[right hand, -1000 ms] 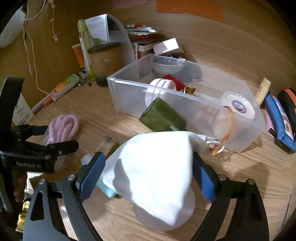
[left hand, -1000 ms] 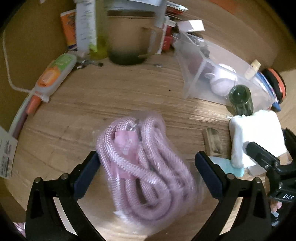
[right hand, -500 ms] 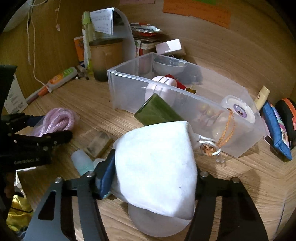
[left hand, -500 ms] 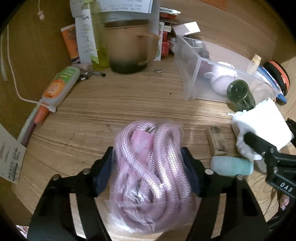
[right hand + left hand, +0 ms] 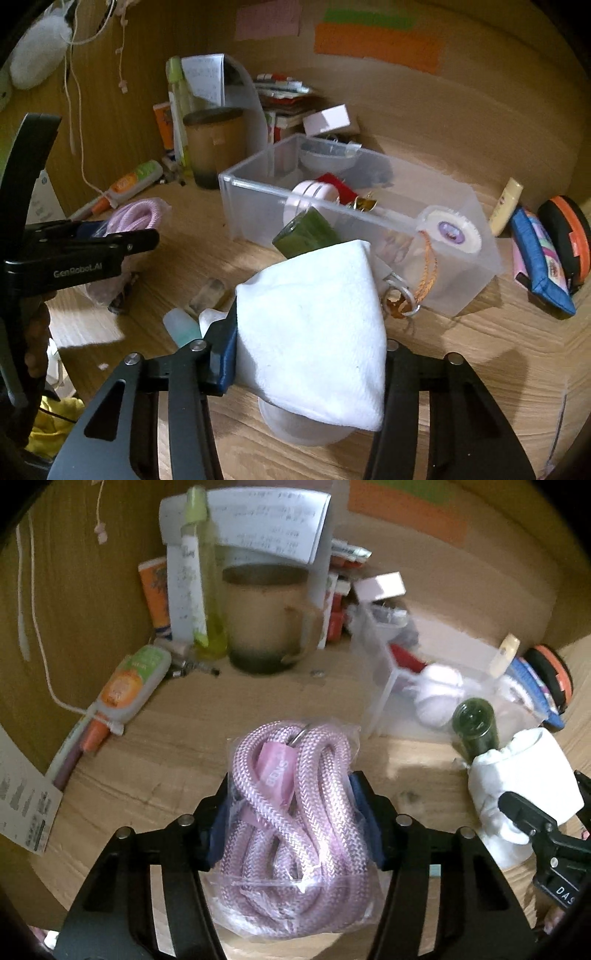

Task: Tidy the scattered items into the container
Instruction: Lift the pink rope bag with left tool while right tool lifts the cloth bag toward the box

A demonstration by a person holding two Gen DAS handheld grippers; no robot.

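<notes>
Left gripper (image 5: 293,814) closing on bagged pink rope (image 5: 295,805); right gripper (image 5: 308,343) closing on white cloth (image 5: 314,332). Advise firm squeeze, then lift clear over clear bin (image 5: 258,206) rim.

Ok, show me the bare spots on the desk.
Bare wood lies between the mug, orange tube and pink rope, and right of the clear bin. Crowded: the back corner, and by the green bottle.

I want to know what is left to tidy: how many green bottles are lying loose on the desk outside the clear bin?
1. The dark green bottle lies against the clear bin's near wall, just behind the white cloth. Others may be hidden under that cloth.
</notes>
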